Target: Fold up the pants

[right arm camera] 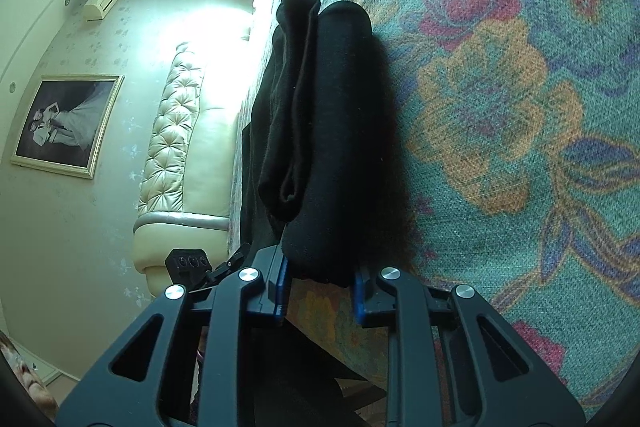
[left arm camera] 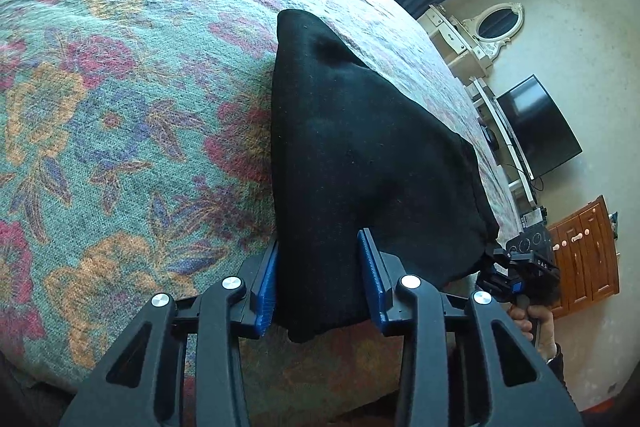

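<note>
Left hand-held gripper [left arm camera: 324, 279]: nearest the lens at the bottom of the left wrist view; its blue pads [left arm camera: 267, 285] sit narrowly apart and press on the near edge of the black pants [left arm camera: 360, 155] from both sides.
Pants, left wrist view: a dark folded wedge running from the bottom centre up to the middle of the frame, lying on the bed.
Bedspread [left arm camera: 120, 115]: floral, teal with red and orange blooms, filling the left and upper left of the frame.
Room, right side of the left wrist view: an oval mirror [left arm camera: 496, 23], a dark television [left arm camera: 536, 127] and a wooden cabinet [left arm camera: 588, 251].
Right hand-held gripper [right arm camera: 320, 287]: bottom centre of the right wrist view, also seen at lower right of the left wrist view in a person's hand [left arm camera: 536, 323]; jaws nearly together, clamped on the pants' near end.
Pants, right wrist view: a layered bundle [right arm camera: 332, 131] in the centre, at the bed's edge.
Room, left side of the right wrist view: a framed picture [right arm camera: 68, 125] and a tufted headboard [right arm camera: 176, 131].
</note>
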The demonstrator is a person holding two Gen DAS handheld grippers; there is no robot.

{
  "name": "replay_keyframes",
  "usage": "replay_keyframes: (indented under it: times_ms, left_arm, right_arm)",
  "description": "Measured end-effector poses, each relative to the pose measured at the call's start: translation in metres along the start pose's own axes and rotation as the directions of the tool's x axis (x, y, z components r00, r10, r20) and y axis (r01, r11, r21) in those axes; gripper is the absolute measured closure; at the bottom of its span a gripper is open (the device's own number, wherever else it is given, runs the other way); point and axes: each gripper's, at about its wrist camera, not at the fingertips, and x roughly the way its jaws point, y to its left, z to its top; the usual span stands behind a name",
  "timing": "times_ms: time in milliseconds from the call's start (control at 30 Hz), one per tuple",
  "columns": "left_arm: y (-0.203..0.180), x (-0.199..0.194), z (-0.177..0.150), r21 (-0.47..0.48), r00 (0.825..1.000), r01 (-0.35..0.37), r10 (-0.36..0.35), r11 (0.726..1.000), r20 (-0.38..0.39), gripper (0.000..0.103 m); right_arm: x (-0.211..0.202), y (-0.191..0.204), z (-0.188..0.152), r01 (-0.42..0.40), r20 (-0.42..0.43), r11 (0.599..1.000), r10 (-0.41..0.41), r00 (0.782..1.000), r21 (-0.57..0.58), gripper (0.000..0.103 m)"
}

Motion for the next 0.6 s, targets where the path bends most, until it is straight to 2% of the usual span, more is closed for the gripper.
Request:
replay_keyframes:
  times_ms: [200,267,333,500,567,600]
  left_arm:
    - [0.009,0.003,-0.001,-0.018,1.000,0.016,-0.016,1.000,-0.006,0.063]
    - [0.009,0.003,-0.002,-0.021,1.000,0.021,-0.021,1.000,-0.009,0.060]
    - [0.012,0.003,-0.002,-0.035,1.000,0.017,-0.017,0.999,-0.007,0.051]
    - [0.018,0.001,-0.004,-0.070,0.998,0.056,-0.056,0.996,0.004,0.047]
    - [0.018,0.001,-0.004,-0.076,0.997,0.075,-0.075,0.994,0.005,0.042]
    - [0.018,0.001,-0.004,-0.075,0.996,0.093,-0.093,0.993,0.003,0.036]
  right_arm:
    - [0.000,-0.017,0.002,-0.021,-0.008,0.999,0.021,1.000,0.026,0.080]
    - [0.000,-0.019,0.003,-0.023,-0.005,0.999,0.023,1.000,0.025,0.079]
    - [0.000,-0.020,0.004,-0.022,-0.009,0.999,0.023,1.000,0.025,0.079]
    - [-0.003,-0.028,0.007,-0.050,-0.018,0.998,0.051,0.999,0.039,0.075]
    - [-0.005,-0.031,0.009,-0.072,-0.015,0.996,0.073,0.997,0.052,0.073]
    - [-0.006,-0.033,0.009,-0.082,-0.014,0.995,0.083,0.996,0.058,0.072]
